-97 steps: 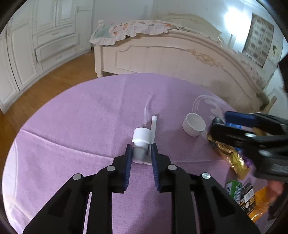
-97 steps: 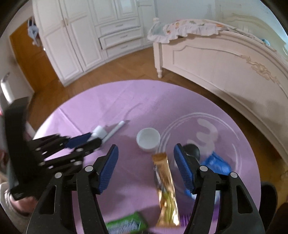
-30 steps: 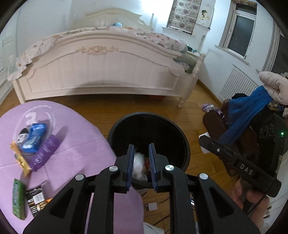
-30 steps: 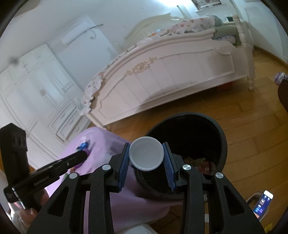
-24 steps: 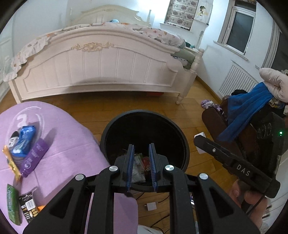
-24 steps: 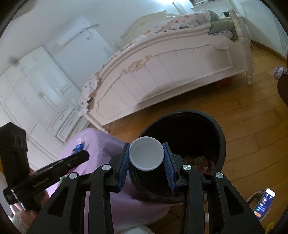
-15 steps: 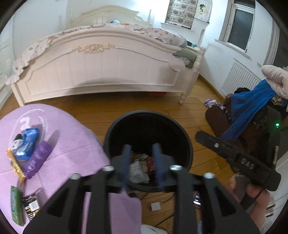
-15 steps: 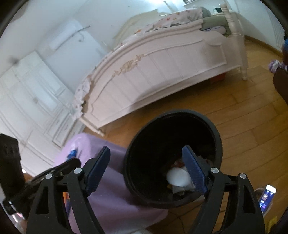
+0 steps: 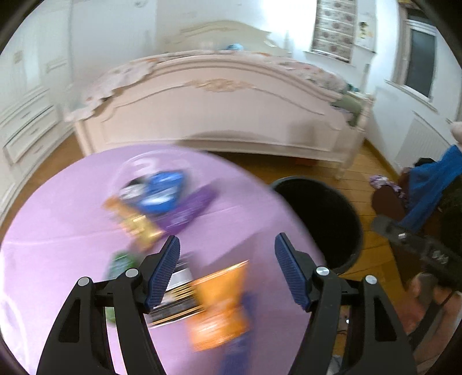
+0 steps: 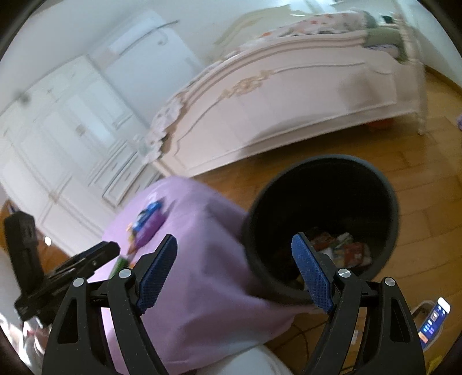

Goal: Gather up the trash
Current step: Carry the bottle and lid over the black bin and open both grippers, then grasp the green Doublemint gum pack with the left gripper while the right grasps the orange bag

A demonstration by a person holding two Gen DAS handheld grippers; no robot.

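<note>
Daylit room, window (image 9: 283,17) glare; heavy motion blur, fisheye edges dark.

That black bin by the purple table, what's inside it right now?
The black bin holds a small heap of crumpled wrappers, red and white, at the bottom. The right claw, open and empty, and the bin's near wall cover the rest.

Cream carved bed (image 9: 219,115) on wood floor (image 10: 418,161); white wardrobe (image 10: 57,150); bright window (image 9: 420,62).

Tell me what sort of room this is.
A bedroom, most likely: a cream carved wooden bed fills the background, white panelled wardrobe doors line one wall, and a round table under a purple cloth stands beside a black round trash bin.
</note>
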